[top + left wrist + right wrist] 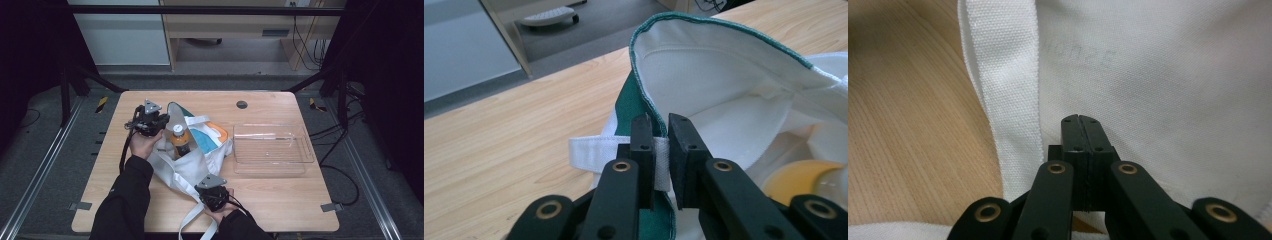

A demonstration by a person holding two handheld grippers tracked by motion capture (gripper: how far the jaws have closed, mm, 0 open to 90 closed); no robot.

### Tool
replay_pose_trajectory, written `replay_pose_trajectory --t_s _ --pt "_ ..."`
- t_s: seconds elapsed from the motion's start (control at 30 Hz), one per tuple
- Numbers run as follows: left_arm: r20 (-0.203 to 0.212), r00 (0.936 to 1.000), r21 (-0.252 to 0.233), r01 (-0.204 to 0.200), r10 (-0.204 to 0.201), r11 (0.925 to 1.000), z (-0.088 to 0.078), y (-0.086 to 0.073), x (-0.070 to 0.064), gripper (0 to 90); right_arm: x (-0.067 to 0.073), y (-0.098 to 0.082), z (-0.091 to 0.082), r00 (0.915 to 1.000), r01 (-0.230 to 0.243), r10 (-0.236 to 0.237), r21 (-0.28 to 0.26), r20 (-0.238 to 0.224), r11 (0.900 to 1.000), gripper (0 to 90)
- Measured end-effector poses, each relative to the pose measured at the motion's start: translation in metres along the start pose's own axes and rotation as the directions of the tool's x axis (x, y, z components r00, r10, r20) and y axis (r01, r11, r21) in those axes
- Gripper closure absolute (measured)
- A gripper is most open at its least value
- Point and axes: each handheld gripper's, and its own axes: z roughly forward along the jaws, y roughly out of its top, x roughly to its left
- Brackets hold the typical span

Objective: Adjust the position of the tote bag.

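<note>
A clear plastic tray (272, 148) sits empty at the right of the wooden table (280, 200), apart from everything else.

White canvas tote bag (187, 162) with green-trimmed rim and teal/orange print lies slumped on the table (280, 197), just left of the clear plastic tray (272, 148). Mouth is open, far rim lifted upright. My left gripper (661, 150) pinches that rim plus a white strap (589, 152). Inside the mouth: an orange drink bottle (179, 140), white cap up. Bag's near end and a loose strap trail toward my right gripper (1081, 131), jaws pressed together against the fabric.
</note>
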Motion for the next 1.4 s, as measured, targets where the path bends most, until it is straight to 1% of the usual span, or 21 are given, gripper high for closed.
replay_pose_trajectory --t_s 0.07,0.1,0.13,0.2,0.33,0.43,0.5,0.6,0.63,0.7,0.73,0.77,0.83,0.93,0.97,1.07,1.13,1.17,1.27,1.37,1.4 --pt "-0.002 0.9999 0.023 0.012 -0.012 0.9997 0.009 -0.004 0.001 82.0 0.000 0.000 0.000 1.0000 0.004 -0.004 -0.001 0.000 1.000 90.0" --pt "-0.002 0.9999 0.023 0.012 -0.012 0.9997 0.009 -0.004 0.001 82.0 0.000 0.000 0.000 1.0000 0.004 -0.004 -0.001 0.000 1.000 90.0" --pt "0.000 0.9997 0.030 0.026 -0.026 0.9992 0.015 -0.009 0.001 82.0 0.000 0.000 0.000 1.0000 0.004 -0.004 0.000 0.000 1.000 90.0" --pt "-0.001 0.9995 0.038 0.032 -0.032 0.9988 0.021 -0.014 0.000 82.0 0.000 0.000 0.000 1.0000 0.002 -0.002 0.001 -0.001 1.000 90.0" --pt "0.011 0.9988 0.049 0.048 -0.049 0.9976 0.028 -0.018 0.001 81.9 0.000 0.001 0.001 1.0000 0.005 -0.005 0.000 -0.004 1.000 90.0" --pt "0.019 0.9987 0.051 0.047 -0.048 0.9976 0.029 -0.019 0.001 81.6 0.000 0.001 0.001 1.0000 0.005 -0.005 0.000 -0.004 1.000 90.0" --pt "0.021 0.9985 0.048 0.050 -0.051 0.9976 0.026 -0.018 0.002 80.9 0.000 0.001 0.001 1.0000 0.007 -0.007 0.000 -0.004 1.000 90.0" --pt "0.022 0.9982 0.029 0.055 -0.056 0.9981 0.015 -0.017 0.003 78.2 0.000 0.001 0.001 1.0000 0.001 -0.001 0.000 -0.006 1.000 90.0" --pt "0.020 0.9985 0.022 0.050 -0.051 0.9985 0.010 -0.016 0.004 76.2 -0.001 0.001 0.001 1.0000 0.001 -0.001 0.001 -0.007 1.000 90.0" --pt "0.026 0.9980 0.007 0.058 -0.058 0.9983 -0.001 -0.017 0.007 70.5 -0.001 0.002 0.000 1.0000 -0.008 0.008 0.009 -0.003 1.000 90.0" --pt "0.029 0.9971 -0.004 0.070 -0.070 0.9975 -0.007 -0.018 0.009 68.9 -0.002 0.003 0.000 1.0000 -0.006 0.006 0.007 -0.005 1.000 85.9" --pt "0.029 0.9970 -0.008 0.072 -0.071 0.9974 -0.012 -0.019 0.010 66.9 -0.003 0.005 -0.002 0.9999 -0.012 0.012 -0.001 -0.005 1.000 85.3" --pt "0.029 0.9971 -0.012 0.071 -0.070 0.9974 -0.024 -0.023 0.013 63.4 -0.005 0.010 -0.007 0.9998 -0.017 0.017 -0.037 -0.007 0.999 85.3" --pt "0.030 0.9954 -0.030 0.092 -0.092 0.9953 -0.040 -0.031 0.016 59.9 -0.009 0.019 -0.017 0.9996 -0.026 0.025 -0.082 -0.013 0.996 83.0" --pt "0.027 0.9954 -0.030 0.092 -0.092 0.9953 -0.047 -0.036 0.017 58.8 -0.010 0.022 -0.020 0.9996 -0.027 0.026 -0.099 -0.012 0.995 82.7" --pt "0.021 0.9947 -0.025 0.102 -0.101 0.9945 -0.057 -0.047 0.015 57.2 -0.014 0.030 -0.030 0.9998 -0.019 0.020 -0.135 0.001 0.991 80.1" --pt "0.030 0.9936 -0.019 0.110 -0.109 0.9938 -0.062 -0.059 0.012 56.9 -0.019 0.035 -0.037 0.9997 -0.021 0.023 -0.165 0.012 0.986 77.2" --pt "0.033 0.9941 -0.010 0.104 -0.104 0.9945 -0.063 -0.064 0.010 56.9 -0.023 0.039 -0.040 0.9993 -0.028 0.031 -0.182 0.018 0.983 76.6" --pt "0.016 0.9966 0.018 0.081 -0.081 0.9966 -0.061 -0.072 0.006 56.6 -0.030 0.046 -0.047 0.9984 -0.038 0.046 -0.217 0.033 0.975 74.2" --pt "0.005 0.9948 0.015 0.102 -0.102 0.9947 -0.058 -0.076 0.005 54.5 -0.037 0.053 -0.054 0.9969 -0.034 0.051 -0.253 0.059 0.967 70.6" --pt "-0.004 0.9939 0.012 0.110 -0.110 0.9939 -0.056 -0.077 0.005 53.6 -0.039 0.055 -0.056 0.9965 -0.032 0.050 -0.258 0.066 0.966 68.8"
